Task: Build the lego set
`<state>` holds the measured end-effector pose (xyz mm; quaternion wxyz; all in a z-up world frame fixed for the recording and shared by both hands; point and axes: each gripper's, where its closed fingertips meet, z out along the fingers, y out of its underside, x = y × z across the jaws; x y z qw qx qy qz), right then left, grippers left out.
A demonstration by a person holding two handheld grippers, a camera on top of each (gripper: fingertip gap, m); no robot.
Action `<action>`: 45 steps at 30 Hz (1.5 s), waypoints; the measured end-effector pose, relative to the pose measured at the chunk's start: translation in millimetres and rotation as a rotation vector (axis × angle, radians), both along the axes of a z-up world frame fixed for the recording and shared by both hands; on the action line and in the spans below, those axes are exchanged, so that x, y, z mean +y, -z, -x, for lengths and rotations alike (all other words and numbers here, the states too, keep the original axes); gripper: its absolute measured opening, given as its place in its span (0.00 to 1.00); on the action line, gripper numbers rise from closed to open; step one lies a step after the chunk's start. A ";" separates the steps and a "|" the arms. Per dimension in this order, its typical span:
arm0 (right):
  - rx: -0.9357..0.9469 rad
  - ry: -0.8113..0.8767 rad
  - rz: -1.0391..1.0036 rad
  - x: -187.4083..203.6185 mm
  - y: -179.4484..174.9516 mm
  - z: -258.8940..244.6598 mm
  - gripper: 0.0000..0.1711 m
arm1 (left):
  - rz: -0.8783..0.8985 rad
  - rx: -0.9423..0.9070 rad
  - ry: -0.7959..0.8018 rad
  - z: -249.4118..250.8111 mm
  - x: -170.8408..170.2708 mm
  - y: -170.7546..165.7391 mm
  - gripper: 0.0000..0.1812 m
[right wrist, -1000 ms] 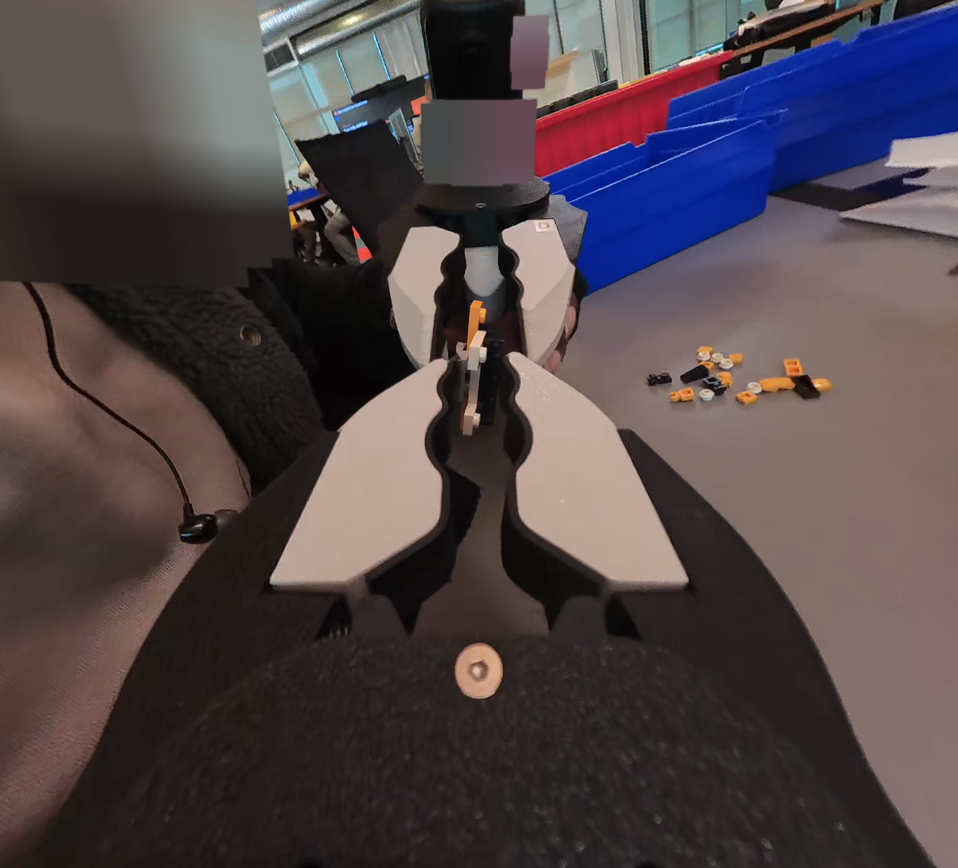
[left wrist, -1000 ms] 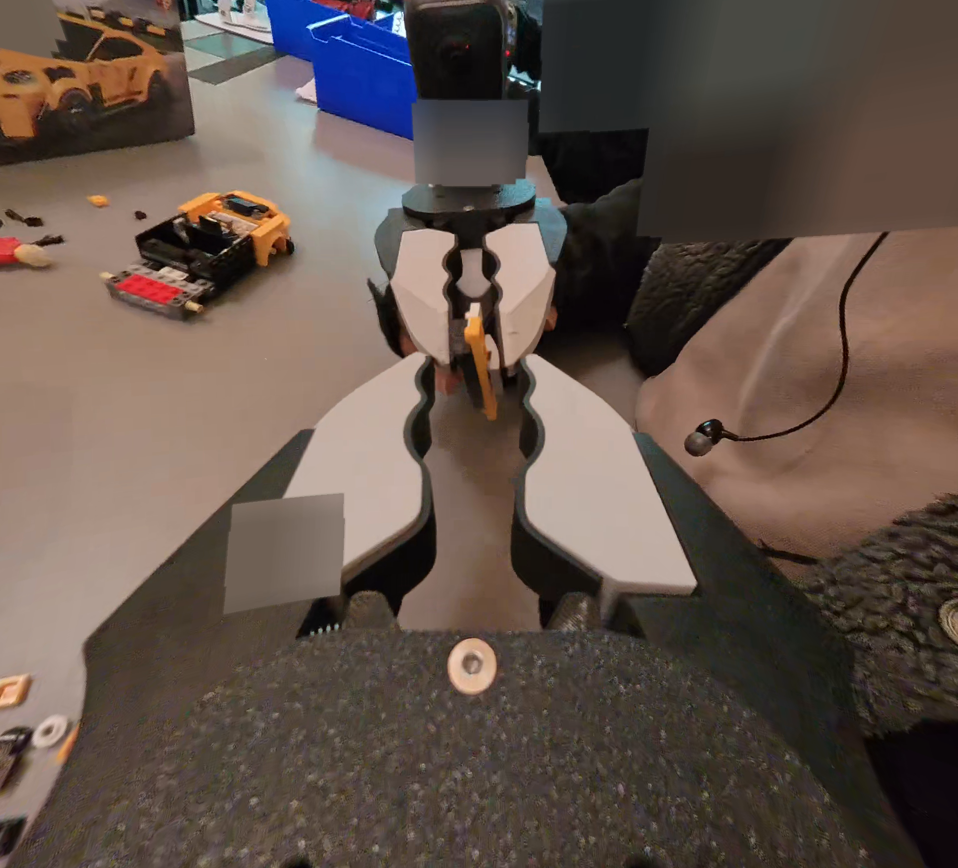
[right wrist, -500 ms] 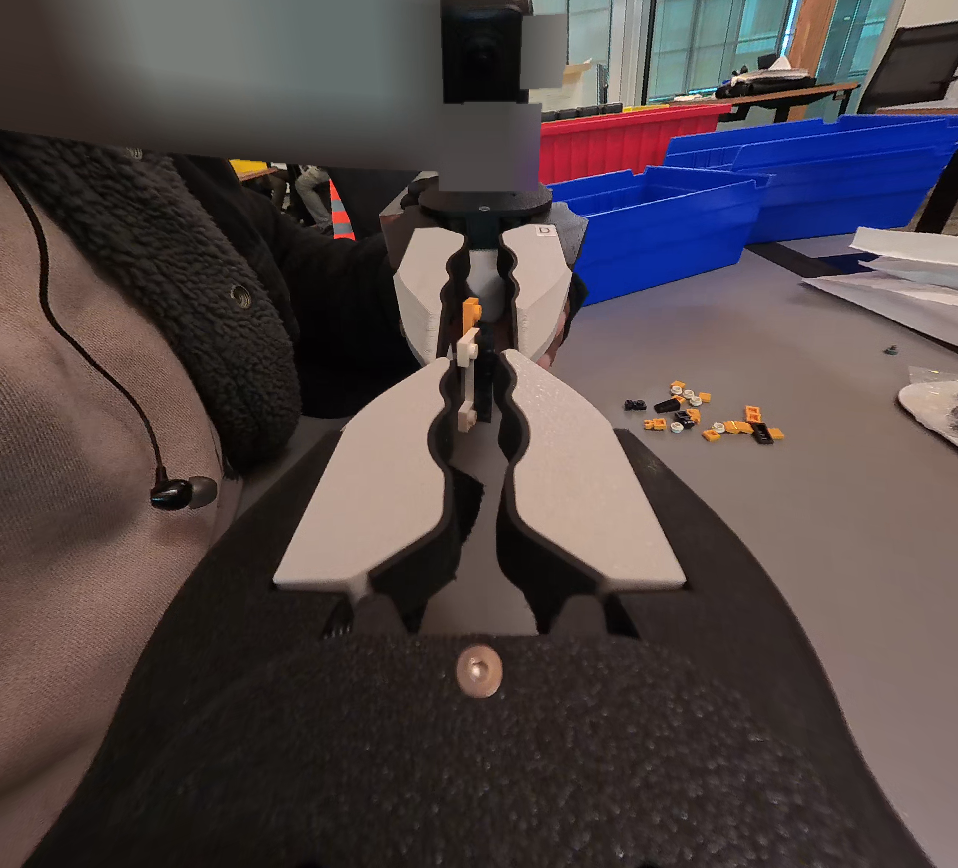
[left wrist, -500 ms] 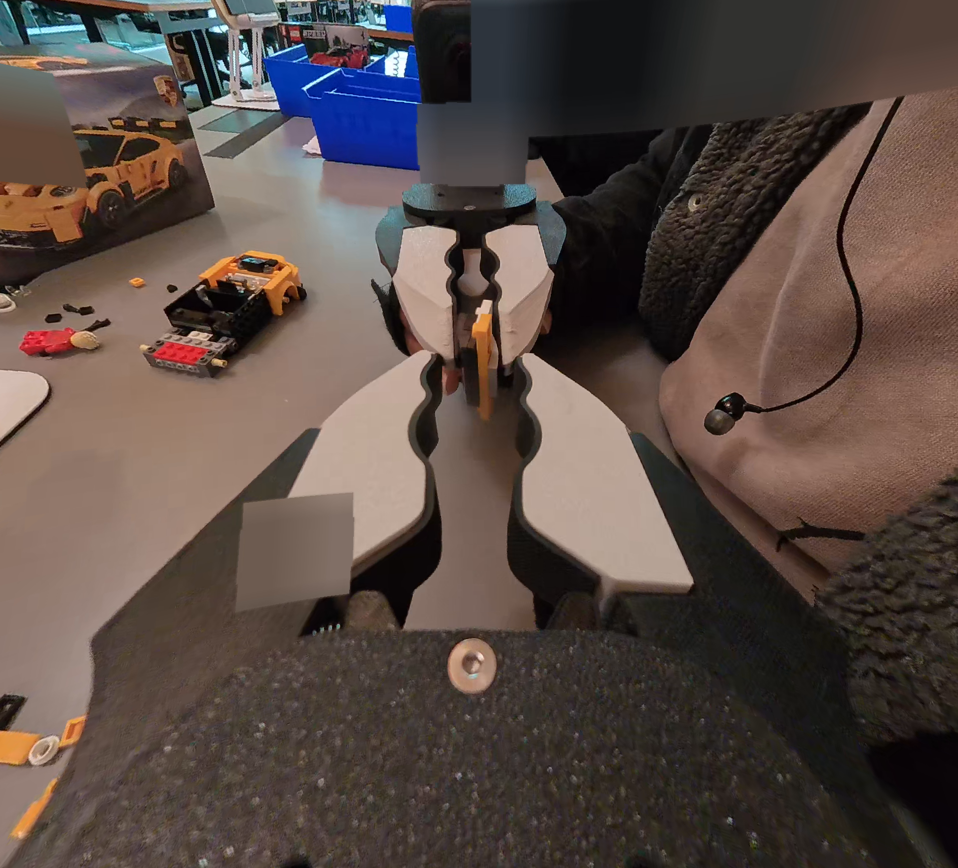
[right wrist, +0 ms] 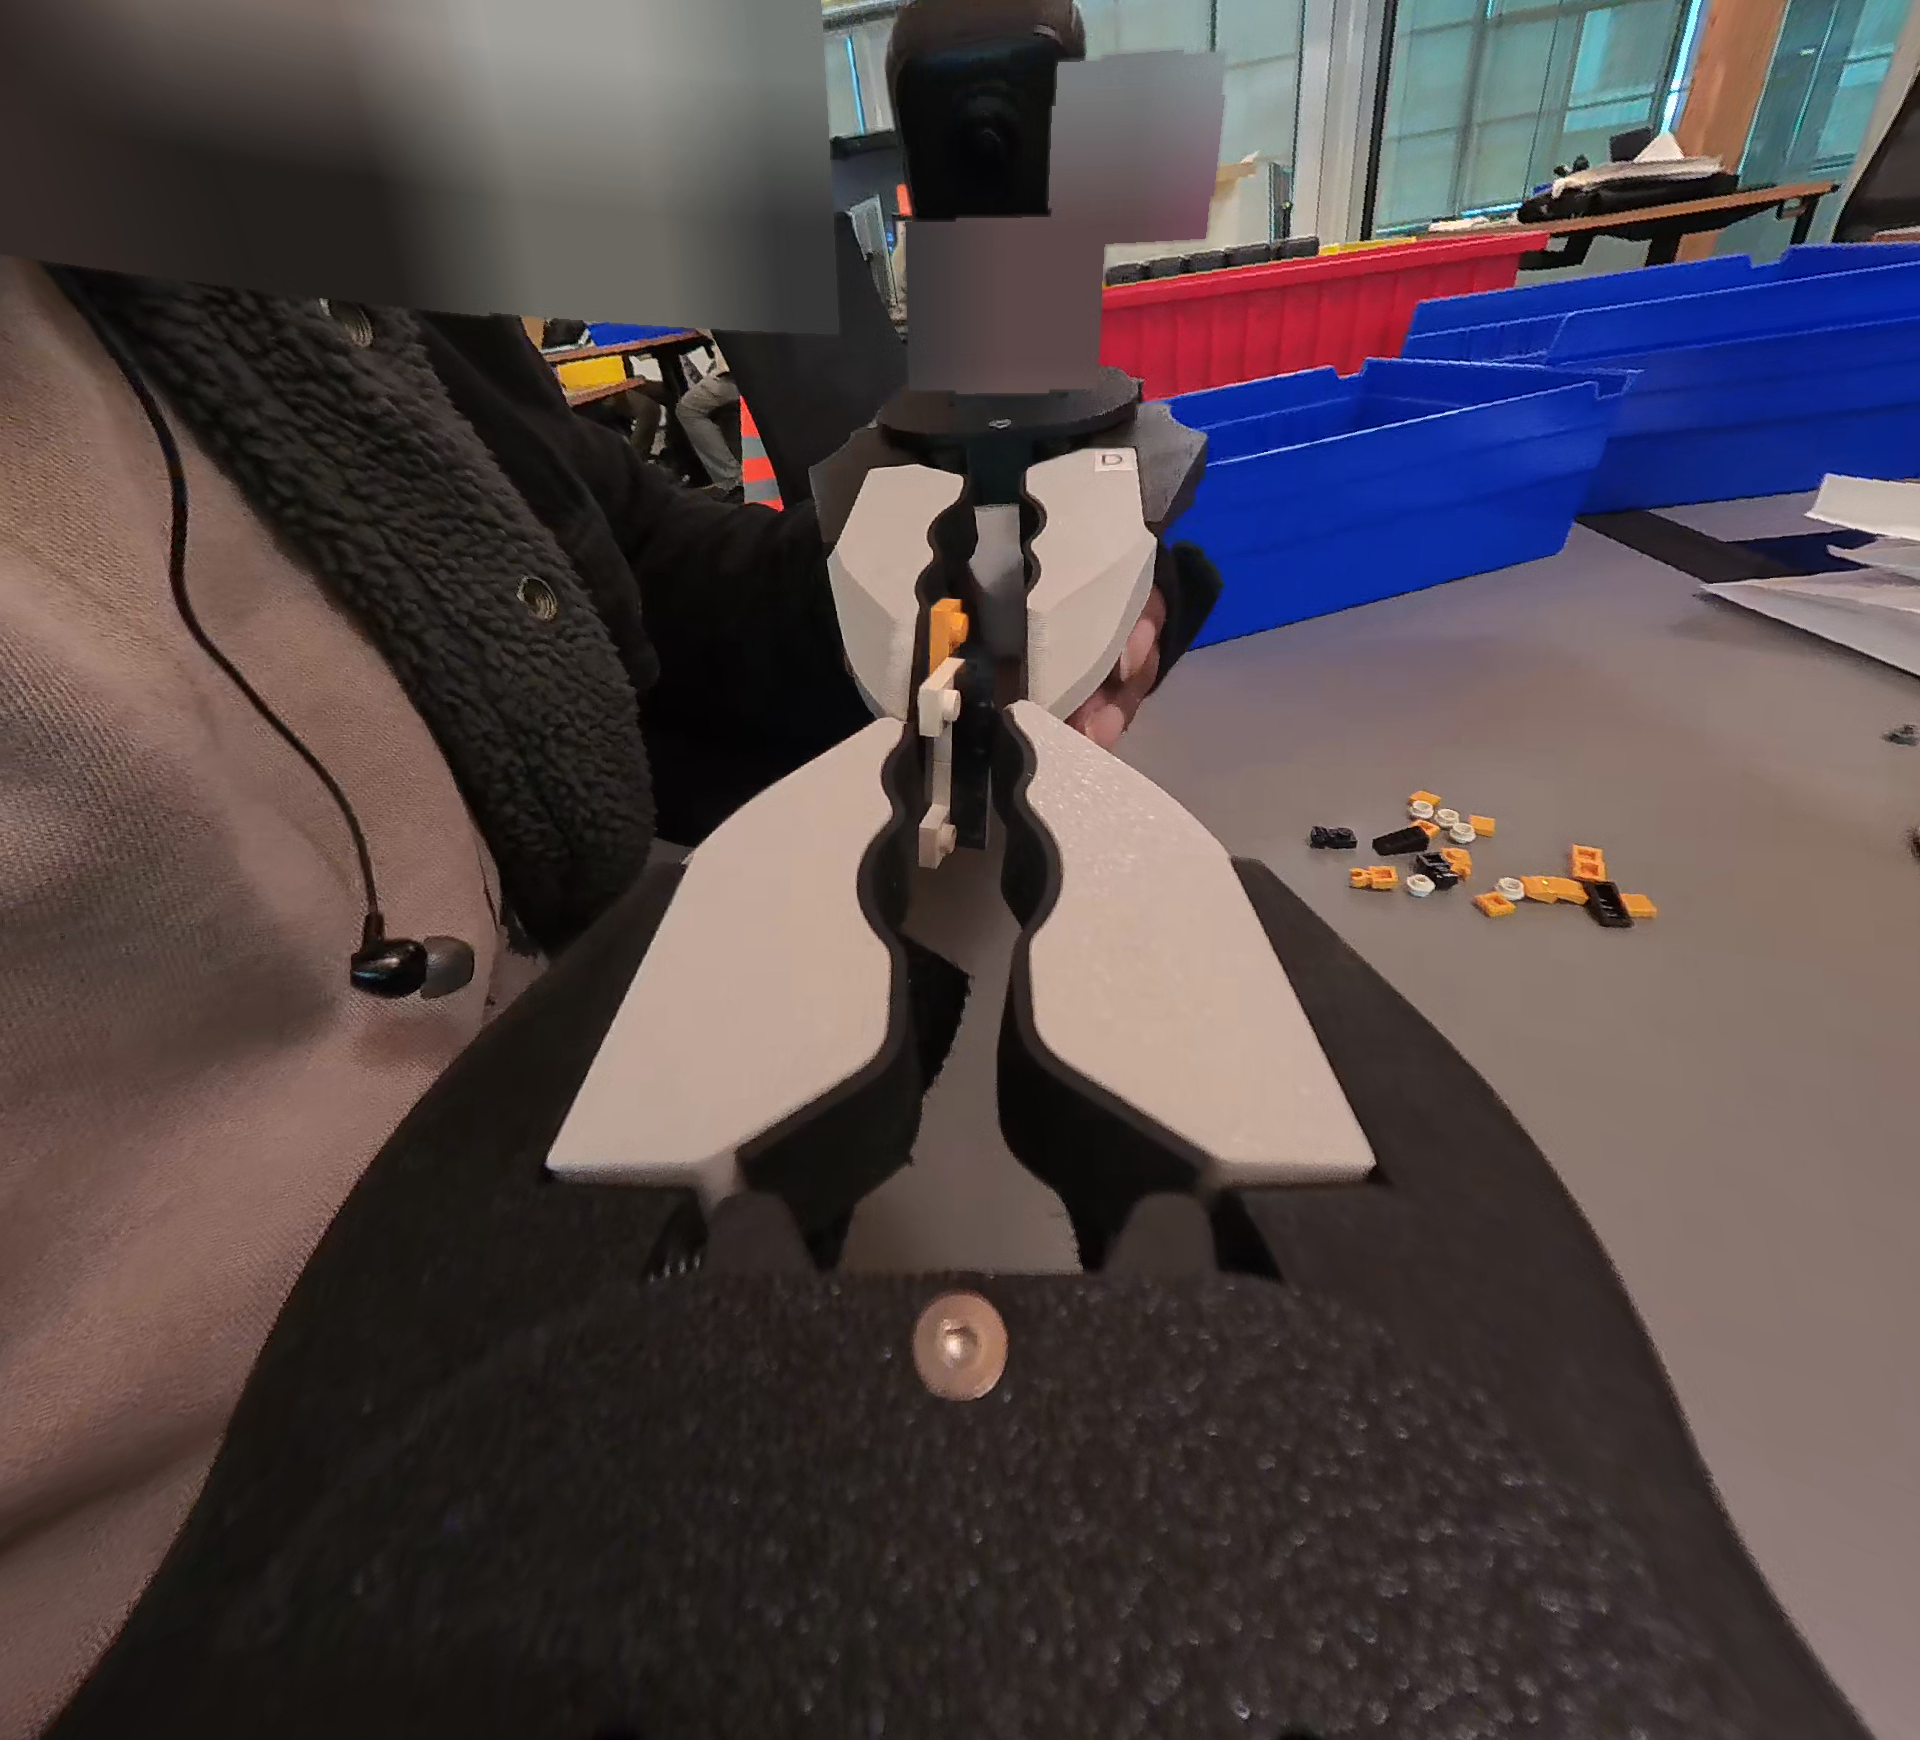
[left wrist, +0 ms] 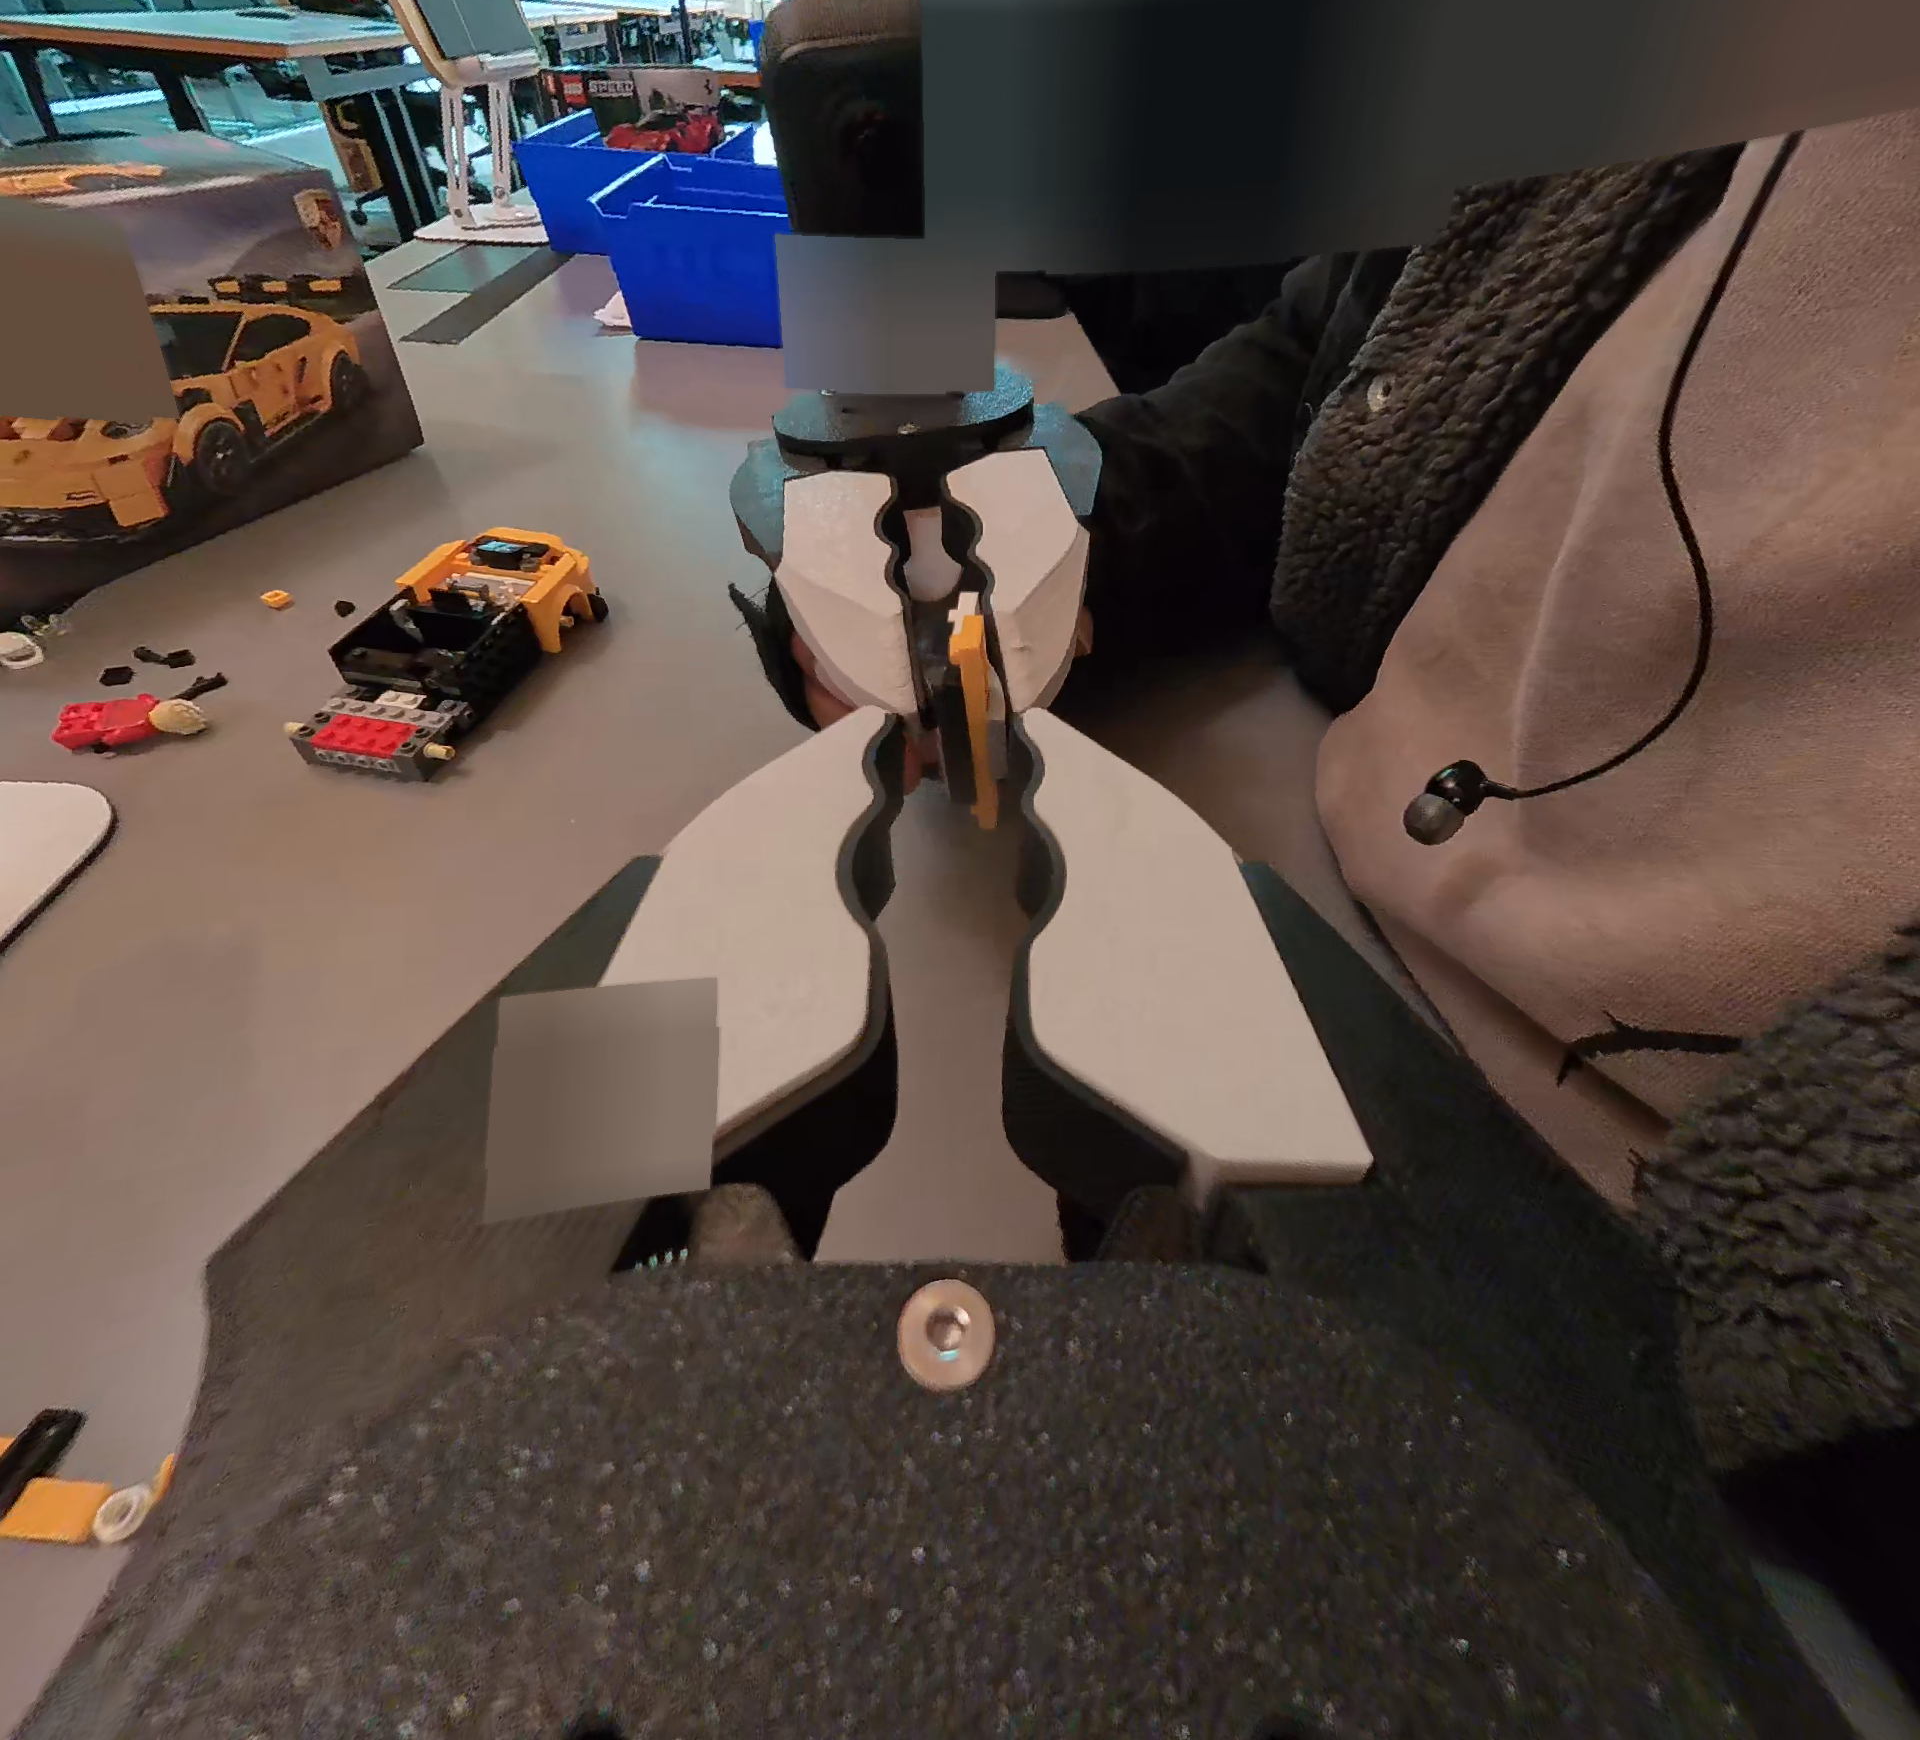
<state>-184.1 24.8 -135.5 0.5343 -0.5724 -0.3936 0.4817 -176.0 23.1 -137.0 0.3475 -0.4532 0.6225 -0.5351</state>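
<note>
Both grippers meet tip to tip above the grey table (left wrist: 582, 464). Right gripper (right wrist: 961, 791) is pinched on a thin lego sub-assembly (right wrist: 951, 745); left gripper (left wrist: 951, 755) sits a bit apart around its end, grip unclear. Half-built car (left wrist: 457, 651) and set box (left wrist: 208, 371) off to the side, loose pieces (right wrist: 1496, 864) scattered, blue bins (right wrist: 1382, 485) behind. Sub-assembly is orange, white and black, stood on edge.

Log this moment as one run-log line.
left claw: shut on lego subassembly | right claw: shut on same piece | held above table | car chassis: untouched
</note>
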 end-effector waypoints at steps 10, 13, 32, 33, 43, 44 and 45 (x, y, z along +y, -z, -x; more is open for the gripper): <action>-0.029 0.048 0.000 6.0 0.1 -4.0 0.08 | 0.038 -0.019 -0.028 -2.0 4.3 1.1 0.06; -0.055 0.075 -0.010 8.6 0.9 -5.5 0.08 | 0.042 -0.027 -0.039 -2.4 6.8 2.1 0.06; -0.104 0.157 0.000 14.2 -3.3 -9.3 0.07 | 0.176 -0.104 -0.044 -1.9 13.5 -5.0 0.07; -0.106 0.155 0.003 14.3 -3.1 -9.4 0.07 | 0.196 -0.108 -0.038 -2.0 13.7 -4.9 0.06; -0.123 0.176 0.053 22.4 7.1 -12.0 0.11 | 0.413 -0.157 -0.005 -1.1 26.6 -4.2 0.07; -0.121 0.178 0.054 22.5 6.8 -11.6 0.11 | 0.405 -0.156 -0.009 -0.7 27.1 -4.0 0.07; -0.120 0.179 0.057 22.6 6.8 -11.1 0.11 | 0.391 -0.153 -0.011 -1.0 26.4 -3.3 0.07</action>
